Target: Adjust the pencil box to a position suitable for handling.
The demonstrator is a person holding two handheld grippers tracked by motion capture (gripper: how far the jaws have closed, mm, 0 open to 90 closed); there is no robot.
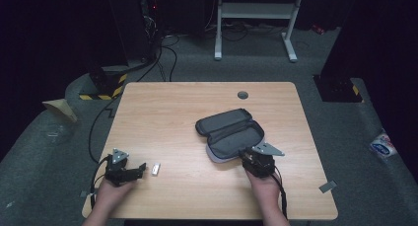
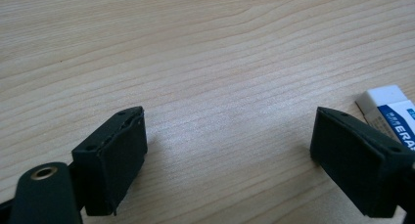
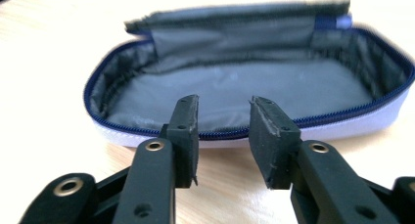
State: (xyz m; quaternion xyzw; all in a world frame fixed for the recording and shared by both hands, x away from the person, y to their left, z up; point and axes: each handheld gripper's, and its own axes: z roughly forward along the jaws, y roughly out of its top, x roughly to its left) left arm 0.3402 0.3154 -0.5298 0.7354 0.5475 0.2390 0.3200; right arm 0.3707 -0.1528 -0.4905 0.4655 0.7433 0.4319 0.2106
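An open grey pencil case (image 1: 231,133) with a blue zip lies flat at the table's middle right, its lid folded back; its grey lining (image 3: 244,87) holds nothing. A white eraser (image 1: 156,169) with blue print lies at the front left, and its end (image 2: 391,109) pokes out behind one jaw. My left gripper (image 1: 139,170) rests on the table just left of the eraser, jaws wide apart with bare wood between them (image 2: 227,145). My right gripper (image 1: 251,157) sits at the case's near rim, jaws a little apart and holding nothing (image 3: 224,136).
The wooden table (image 1: 172,112) has a grey cable grommet (image 1: 242,94) near its far edge. On the floor beyond stand a white frame (image 1: 256,14), dark equipment and cables (image 1: 148,43). A packet (image 1: 383,147) lies on the floor at right.
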